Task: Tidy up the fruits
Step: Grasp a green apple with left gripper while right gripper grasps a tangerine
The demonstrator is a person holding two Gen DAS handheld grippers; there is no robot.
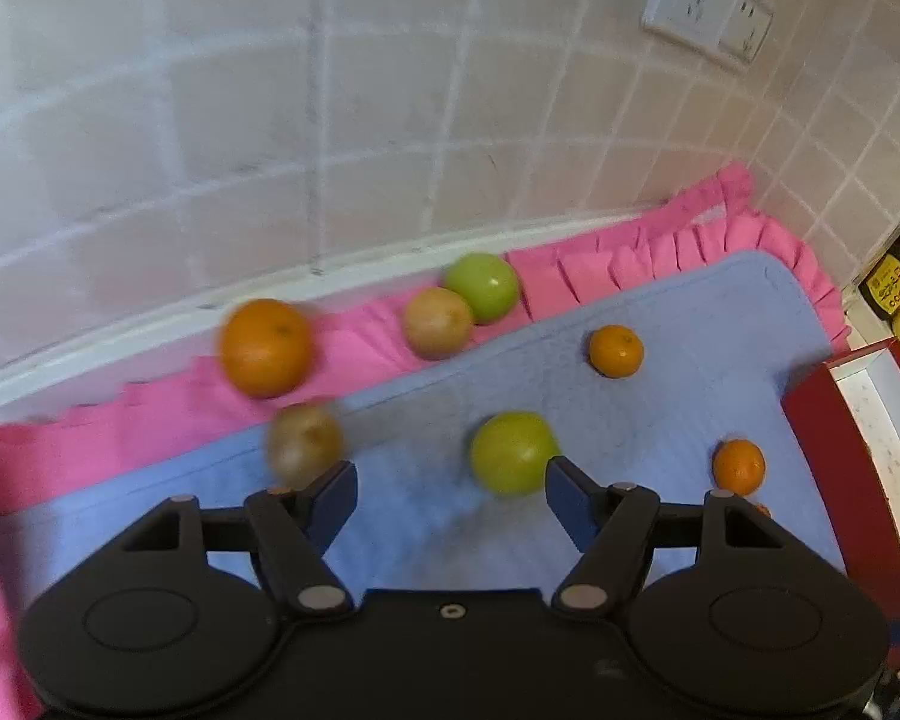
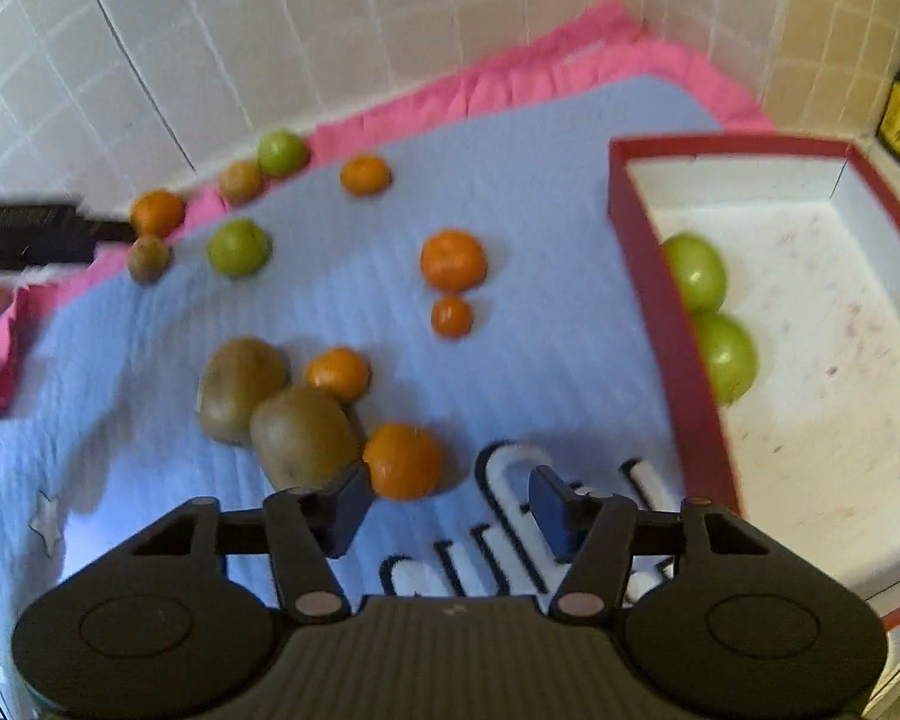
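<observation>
Nearest us, our right gripper [image 2: 450, 504] hangs with its jaws apart and nothing between them, over the blue mat [image 2: 540, 228]; an orange [image 2: 403, 461] and a kiwi [image 2: 303, 435] lie just ahead. Our left gripper [image 1: 450, 501] is likewise spread and empty, a green apple [image 1: 513, 452] just beyond its fingertips. Two green apples [image 2: 697, 271] sit inside the red-rimmed box [image 2: 672, 312].

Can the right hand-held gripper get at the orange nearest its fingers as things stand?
Probably yes. The right hand-held gripper is open and empty, and the orange lies just ahead of its left finger on the blue mat. A kiwi sits right beside the orange, so that finger has little room.
</observation>
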